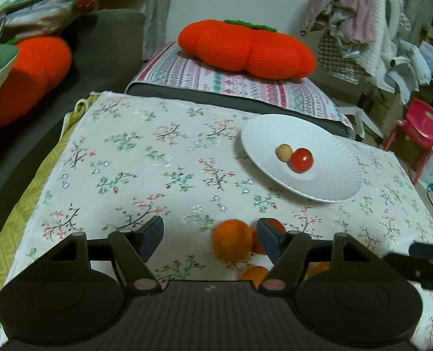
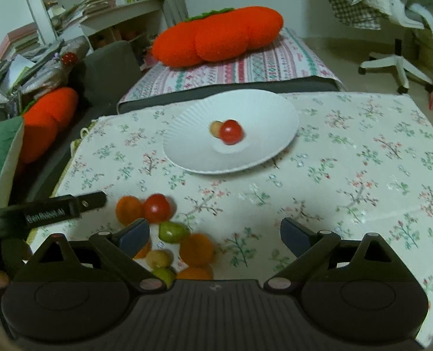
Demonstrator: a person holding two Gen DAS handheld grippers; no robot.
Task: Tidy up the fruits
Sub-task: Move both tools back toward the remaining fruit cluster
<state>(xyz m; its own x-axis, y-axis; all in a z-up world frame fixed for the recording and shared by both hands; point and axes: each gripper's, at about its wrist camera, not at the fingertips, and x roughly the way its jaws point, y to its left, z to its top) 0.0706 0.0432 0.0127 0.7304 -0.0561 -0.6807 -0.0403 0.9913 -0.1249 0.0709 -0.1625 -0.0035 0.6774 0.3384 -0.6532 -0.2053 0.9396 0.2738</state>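
White paper plate (image 2: 187, 158) at far side of floral cloth (image 2: 362, 175) holds two fruits: red one (image 2: 230, 131), tan one (image 2: 215, 128) touching it

Loose cluster at near edge, right view count: three orange for sure, fourth likely behind finger; one red (image 2: 156, 208); two green; one yellowish

Left gripper (image 1: 210, 235) wide open, empty, orange fruit (image 1: 232, 239) between fingers. Right gripper (image 2: 215, 234) wide open, empty

Risks: round fruit roll when nudged, off near edge; closing on two at once; light plate tipping
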